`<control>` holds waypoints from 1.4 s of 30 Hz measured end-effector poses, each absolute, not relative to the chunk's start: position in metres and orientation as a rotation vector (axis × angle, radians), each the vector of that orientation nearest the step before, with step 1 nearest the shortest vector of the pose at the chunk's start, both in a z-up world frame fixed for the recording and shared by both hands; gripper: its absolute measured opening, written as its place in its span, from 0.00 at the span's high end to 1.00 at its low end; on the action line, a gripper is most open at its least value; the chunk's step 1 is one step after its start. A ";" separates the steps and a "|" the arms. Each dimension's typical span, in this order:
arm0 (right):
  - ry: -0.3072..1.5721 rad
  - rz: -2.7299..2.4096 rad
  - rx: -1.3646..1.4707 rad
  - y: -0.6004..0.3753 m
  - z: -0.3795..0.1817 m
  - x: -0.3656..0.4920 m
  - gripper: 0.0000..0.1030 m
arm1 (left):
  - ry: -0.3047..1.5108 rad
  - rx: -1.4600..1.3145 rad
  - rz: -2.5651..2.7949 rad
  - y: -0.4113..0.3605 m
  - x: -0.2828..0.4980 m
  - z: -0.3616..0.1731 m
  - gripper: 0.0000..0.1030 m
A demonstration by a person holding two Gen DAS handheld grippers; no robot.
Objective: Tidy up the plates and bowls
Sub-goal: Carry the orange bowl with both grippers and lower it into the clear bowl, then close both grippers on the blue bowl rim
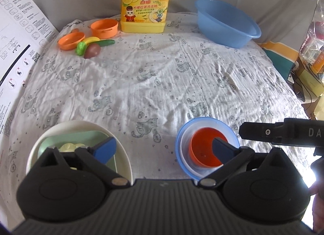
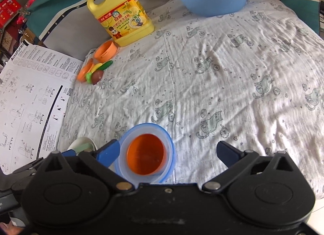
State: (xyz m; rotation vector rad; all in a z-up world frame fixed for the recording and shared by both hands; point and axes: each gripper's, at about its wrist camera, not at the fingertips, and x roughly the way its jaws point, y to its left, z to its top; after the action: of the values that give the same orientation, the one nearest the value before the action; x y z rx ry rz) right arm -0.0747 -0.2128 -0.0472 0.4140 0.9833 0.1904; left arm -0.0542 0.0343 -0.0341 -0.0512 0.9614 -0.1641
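Observation:
An orange bowl [image 1: 204, 148] sits nested in a clear bowl inside a blue bowl [image 1: 182, 133] near the front of the cloth; the stack also shows in the right wrist view [image 2: 145, 154]. A white plate [image 1: 66, 127] carrying a green square plate [image 1: 81, 135] lies at the front left. My left gripper [image 1: 164, 150] is open and empty, between the plate stack and the bowl stack. My right gripper [image 2: 168, 152] is open and empty, with the bowl stack by its left finger.
A large blue basin [image 1: 226, 22] stands at the back right. A yellow detergent jug [image 1: 145, 2] stands at the back. An orange pot [image 1: 104, 28], an orange lid [image 1: 70, 40] and toy vegetables [image 1: 91, 46] lie at the back left. A printed sheet [image 1: 18, 42] lies left.

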 end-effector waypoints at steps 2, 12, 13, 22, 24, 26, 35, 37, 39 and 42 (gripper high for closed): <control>0.982 0.180 0.411 -0.213 -0.046 -0.078 0.00 | 0.957 -0.056 -0.168 0.035 -0.057 -0.035 0.00; 0.966 0.142 0.439 -0.220 -0.052 -0.090 0.00 | 0.916 -0.062 -0.217 0.032 -0.074 -0.049 0.00; 0.969 0.144 0.441 -0.219 -0.054 -0.090 0.00 | 0.919 -0.062 -0.221 0.031 -0.074 -0.052 0.00; 1.017 0.178 0.474 -0.213 -0.064 -0.083 0.05 | 0.948 -0.084 -0.237 0.028 -0.067 -0.068 0.02; 1.034 0.179 0.473 -0.212 -0.068 -0.078 0.07 | 0.955 -0.087 -0.246 0.026 -0.063 -0.070 0.05; 1.043 0.180 0.479 -0.211 -0.071 -0.075 0.16 | 0.961 -0.088 -0.255 0.024 -0.060 -0.073 0.06; 1.062 0.188 0.474 -0.202 -0.080 -0.064 0.28 | 0.996 -0.126 -0.305 0.020 -0.051 -0.083 0.23; 1.068 0.191 0.464 -0.199 -0.082 -0.062 0.33 | 1.001 -0.140 -0.311 0.022 -0.049 -0.086 0.25; 1.068 0.196 0.455 -0.196 -0.083 -0.061 0.39 | 1.013 -0.158 -0.317 0.023 -0.046 -0.089 0.33; 1.062 0.205 0.434 -0.191 -0.083 -0.059 0.50 | 1.022 -0.181 -0.334 0.024 -0.044 -0.092 0.45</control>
State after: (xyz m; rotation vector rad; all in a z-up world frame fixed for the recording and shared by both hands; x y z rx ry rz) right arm -0.0592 -0.1912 -0.0831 0.4339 1.0621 0.2048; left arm -0.0442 0.0241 -0.0922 -0.1807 1.0217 -0.3342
